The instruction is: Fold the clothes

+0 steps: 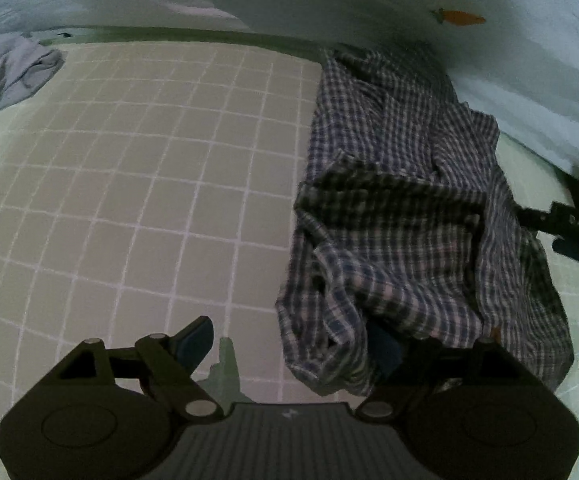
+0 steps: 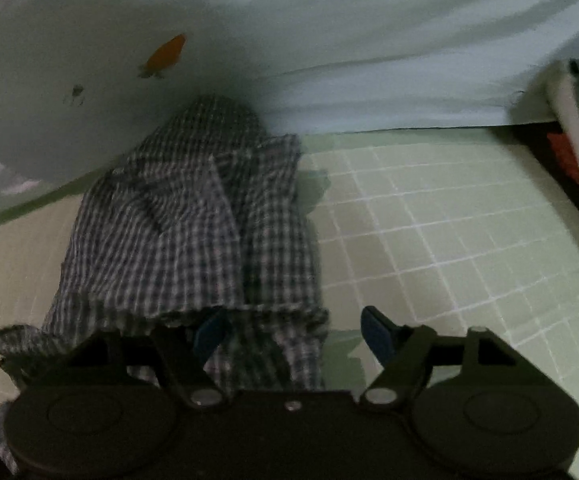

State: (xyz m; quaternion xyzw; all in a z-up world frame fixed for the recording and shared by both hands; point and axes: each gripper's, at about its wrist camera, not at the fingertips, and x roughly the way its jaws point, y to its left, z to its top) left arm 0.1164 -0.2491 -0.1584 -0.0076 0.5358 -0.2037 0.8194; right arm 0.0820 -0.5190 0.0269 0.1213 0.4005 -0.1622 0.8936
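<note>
Checked cloth, the shirt (image 1: pixel 409 216) lay bunched and only roughly doubled over on the gridded mat (image 1: pixel 149 184), so folding seemed barely begun, while left gripper (image 1: pixel 289 344) and right gripper (image 2: pixel 293 334) stood apart, clamping nothing.

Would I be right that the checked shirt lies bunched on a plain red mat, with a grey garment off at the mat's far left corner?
Not quite: the mat is pale green with a white grid, not plain red, as the left wrist view shows. The rest holds: the checked shirt lies bunched on it, and a grey garment sits at its far left corner.
</note>
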